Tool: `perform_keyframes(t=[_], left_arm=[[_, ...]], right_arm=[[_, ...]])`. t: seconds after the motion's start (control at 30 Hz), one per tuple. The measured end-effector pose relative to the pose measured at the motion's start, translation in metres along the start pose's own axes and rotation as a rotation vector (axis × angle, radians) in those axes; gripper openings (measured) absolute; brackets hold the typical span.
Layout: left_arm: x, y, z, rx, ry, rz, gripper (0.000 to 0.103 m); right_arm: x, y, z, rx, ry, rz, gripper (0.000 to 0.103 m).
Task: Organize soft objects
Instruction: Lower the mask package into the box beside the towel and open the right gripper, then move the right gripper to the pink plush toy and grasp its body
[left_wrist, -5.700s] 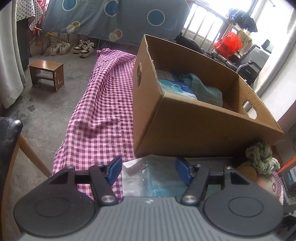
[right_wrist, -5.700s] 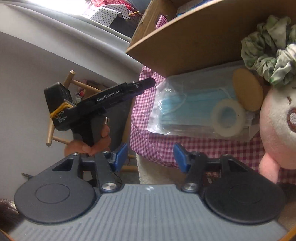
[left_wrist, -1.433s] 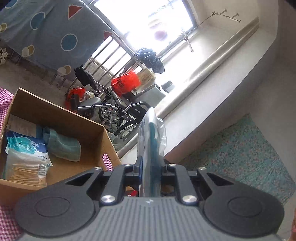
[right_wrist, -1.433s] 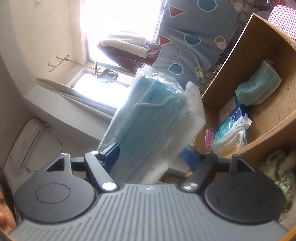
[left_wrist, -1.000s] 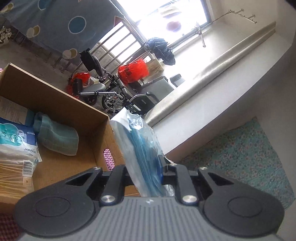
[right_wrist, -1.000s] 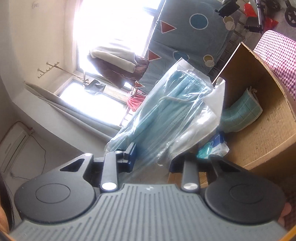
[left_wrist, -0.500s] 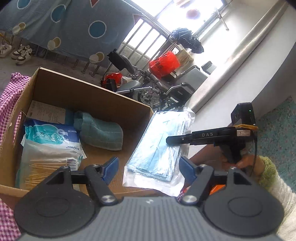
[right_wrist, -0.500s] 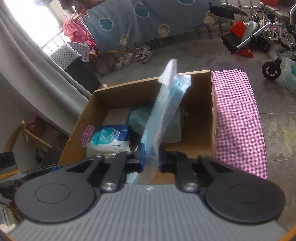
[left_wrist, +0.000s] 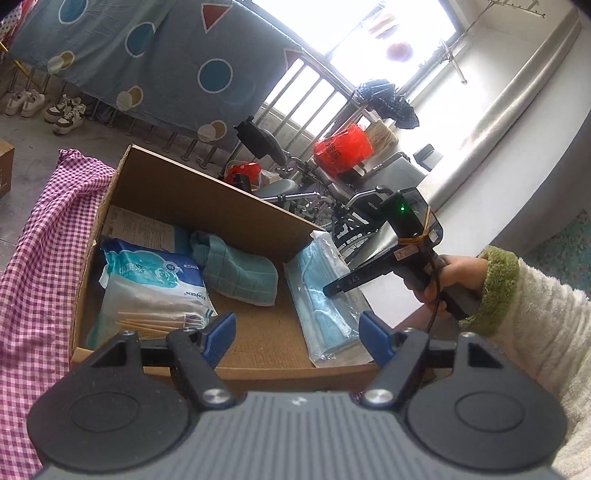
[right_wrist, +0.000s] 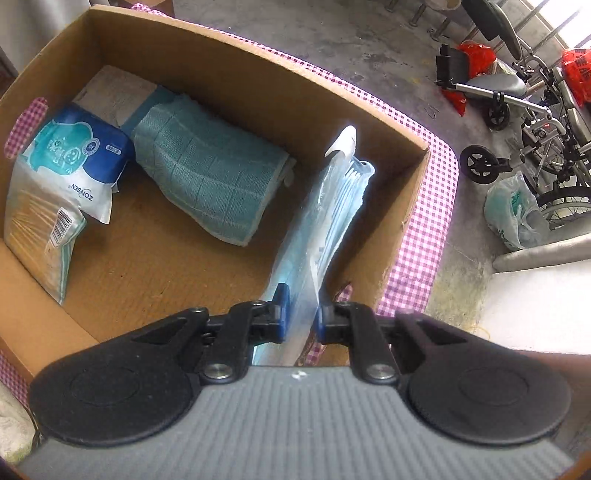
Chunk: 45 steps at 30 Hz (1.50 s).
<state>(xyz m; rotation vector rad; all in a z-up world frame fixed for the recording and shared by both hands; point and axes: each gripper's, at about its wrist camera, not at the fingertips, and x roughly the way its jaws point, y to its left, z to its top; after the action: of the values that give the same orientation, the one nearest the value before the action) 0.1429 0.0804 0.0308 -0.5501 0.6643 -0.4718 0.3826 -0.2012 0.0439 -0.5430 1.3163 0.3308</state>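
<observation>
A clear pack of blue face masks hangs edge-on inside the right end of the cardboard box, pinched by my right gripper, which points steeply down over the box. From the left wrist view the same mask pack slants against the box's right wall, with the right gripper on it, held by a hand in a fleecy sleeve. My left gripper is open with nothing between its fingers, just short of the box's near wall.
In the box lie a wipes pack, a folded teal cloth and a paper sheet. The box stands on a pink checked cloth. Behind it are wheelchairs, a red bag, a hanging sheet and shoes.
My left gripper let go of the mask pack and opened. The right gripper closed on the pack, swung it over the box and tipped it down inside at the right end.
</observation>
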Motion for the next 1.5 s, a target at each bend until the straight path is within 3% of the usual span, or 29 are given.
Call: perform_keyframes(t=[0.1, 0.27, 0.4, 0.57, 0.77, 0.97, 1.1, 1.27, 1.37, 1.5], left_arm=[[-0.001, 0.003, -0.001, -0.007, 0.004, 0.004, 0.074], [-0.005, 0.005, -0.005, -0.008, 0.000, 0.016, 0.076], [-0.011, 0.003, -0.006, -0.009, -0.004, 0.024, 0.077], [-0.021, -0.005, -0.009, 0.007, -0.018, 0.057, 0.088], [-0.034, -0.012, -0.015, 0.022, -0.023, 0.067, 0.096], [-0.034, -0.019, -0.026, 0.040, 0.012, 0.062, 0.097], [-0.026, -0.022, -0.038, 0.055, 0.070, 0.050, 0.097], [-0.009, -0.024, -0.061, 0.069, 0.172, 0.045, 0.097], [-0.001, -0.023, -0.075, 0.074, 0.222, 0.048, 0.097], [0.011, -0.023, -0.092, 0.076, 0.304, 0.018, 0.097]], right_arm=[[0.012, 0.012, 0.002, -0.066, 0.013, -0.076, 0.016], [0.018, 0.023, 0.003, -0.135, -0.019, -0.195, 0.048], [0.008, 0.025, 0.001, -0.123, -0.088, -0.200, 0.058], [-0.025, 0.014, -0.009, -0.044, -0.231, -0.210, 0.067], [-0.110, -0.015, -0.066, 0.186, -0.512, -0.017, 0.077], [-0.198, -0.028, -0.182, 0.412, -0.802, 0.381, 0.082], [-0.223, -0.027, -0.252, 0.496, -0.933, 0.529, 0.084], [-0.211, -0.016, -0.333, 0.597, -0.964, 0.654, 0.084], [-0.192, -0.009, -0.371, 0.661, -0.963, 0.687, 0.085], [-0.148, 0.005, -0.407, 0.755, -0.886, 0.721, 0.085]])
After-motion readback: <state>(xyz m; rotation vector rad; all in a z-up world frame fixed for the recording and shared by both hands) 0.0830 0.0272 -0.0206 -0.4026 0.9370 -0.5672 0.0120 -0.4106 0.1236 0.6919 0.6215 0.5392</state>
